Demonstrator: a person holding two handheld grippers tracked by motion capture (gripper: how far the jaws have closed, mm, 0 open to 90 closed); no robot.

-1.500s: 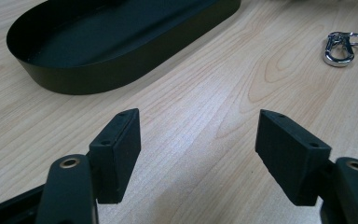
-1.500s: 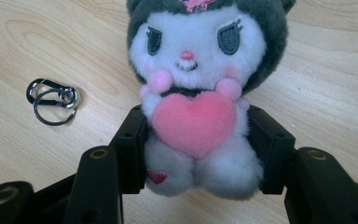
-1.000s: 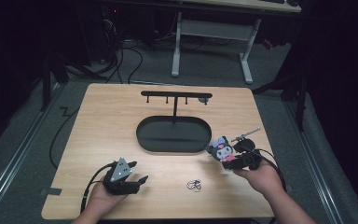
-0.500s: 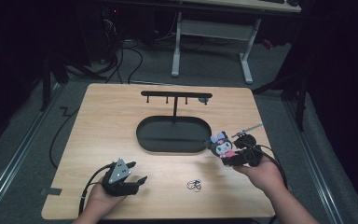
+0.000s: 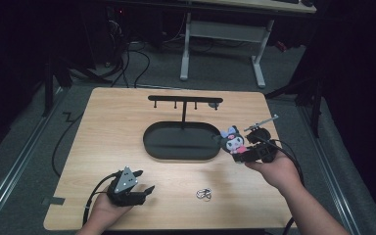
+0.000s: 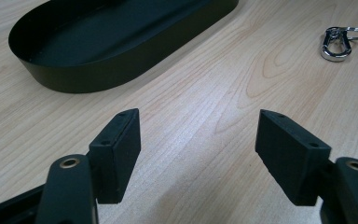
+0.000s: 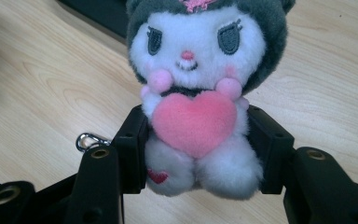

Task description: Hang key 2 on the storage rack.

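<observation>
Now right gripper (image 7: 193,154) clamps grey-and-white plush doll with pink heart (image 7: 200,88).
Left gripper (image 6: 198,154) released (idle); soft body could slip before black hook stand (image 5: 185,102).

- Left hand (image 5: 108,208) low at the near edge, holding the left gripper (image 5: 149,189); its 2 jaws stand wide apart, nothing between them.
- Right hand (image 5: 274,169) raised, forearm angled in from the right; right gripper (image 5: 232,152) jaws pressed on both sides of something.
</observation>
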